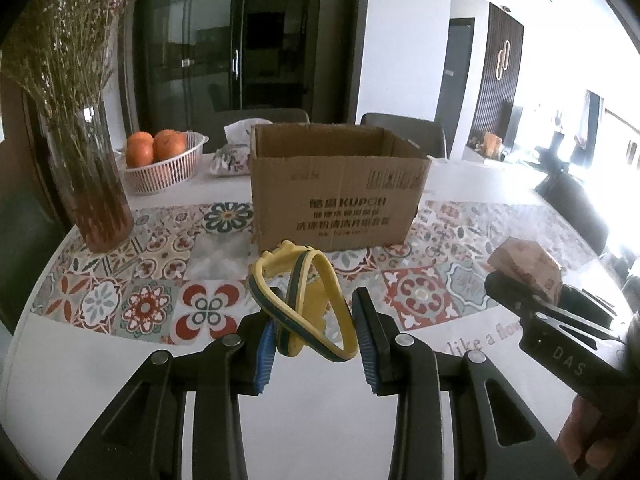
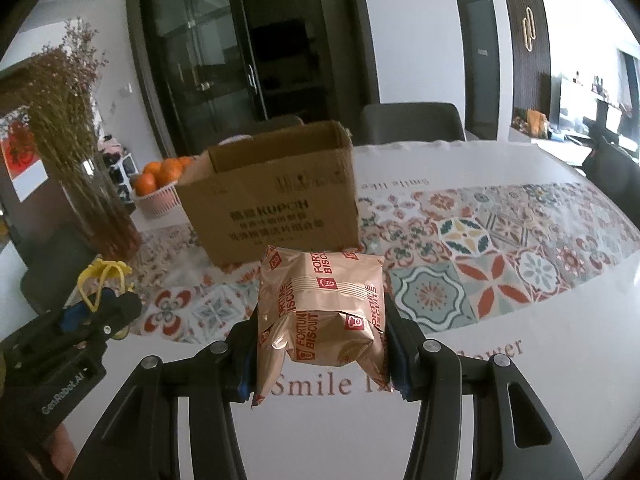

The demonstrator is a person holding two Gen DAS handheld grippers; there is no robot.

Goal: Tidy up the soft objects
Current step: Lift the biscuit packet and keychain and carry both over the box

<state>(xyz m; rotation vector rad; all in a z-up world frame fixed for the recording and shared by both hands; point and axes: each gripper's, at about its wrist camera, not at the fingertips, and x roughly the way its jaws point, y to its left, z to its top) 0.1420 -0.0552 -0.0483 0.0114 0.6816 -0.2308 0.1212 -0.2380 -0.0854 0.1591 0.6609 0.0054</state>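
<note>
biscuit pack (image 2: 320,312): pinched in right claw (image 2: 322,360), off the desk (image 2: 540,360); long axis upright, printed face twd camera.
band loop (image 1: 304,300): yellow/blue, twisted, pinched btwn left claw (image 1: 316,344) pads; long axis roughly along fingers, far end twd box.
box (image 1: 336,196): open-top, ahead of both claws.
step: prob carry to box; clear rim w/ each, release inside, no squeezing pack harder.
</note>
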